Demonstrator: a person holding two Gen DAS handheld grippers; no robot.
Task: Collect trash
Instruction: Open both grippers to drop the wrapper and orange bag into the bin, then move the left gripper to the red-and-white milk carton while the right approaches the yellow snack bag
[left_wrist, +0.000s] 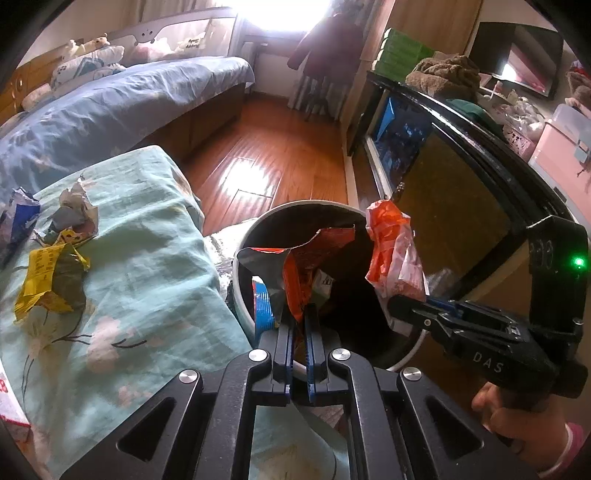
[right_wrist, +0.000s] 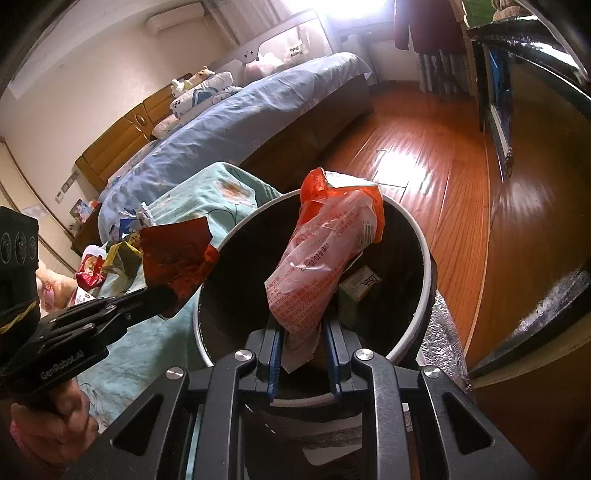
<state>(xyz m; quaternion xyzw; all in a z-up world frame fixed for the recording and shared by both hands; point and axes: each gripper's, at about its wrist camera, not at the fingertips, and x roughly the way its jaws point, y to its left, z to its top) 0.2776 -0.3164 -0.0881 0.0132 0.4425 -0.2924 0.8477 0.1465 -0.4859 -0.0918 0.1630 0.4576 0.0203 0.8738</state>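
"DAS" on right tongs; "GenRobot.AI" on left tongs.

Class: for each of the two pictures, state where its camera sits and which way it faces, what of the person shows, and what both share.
Left wrist: on the left gripper, facing forward and down over the bin; shows the right gripper and right hand.
Right wrist: on the right gripper, facing down into the bin; shows the left gripper and left hand.
Shared: bin, both wrappers, bed, wood floor.
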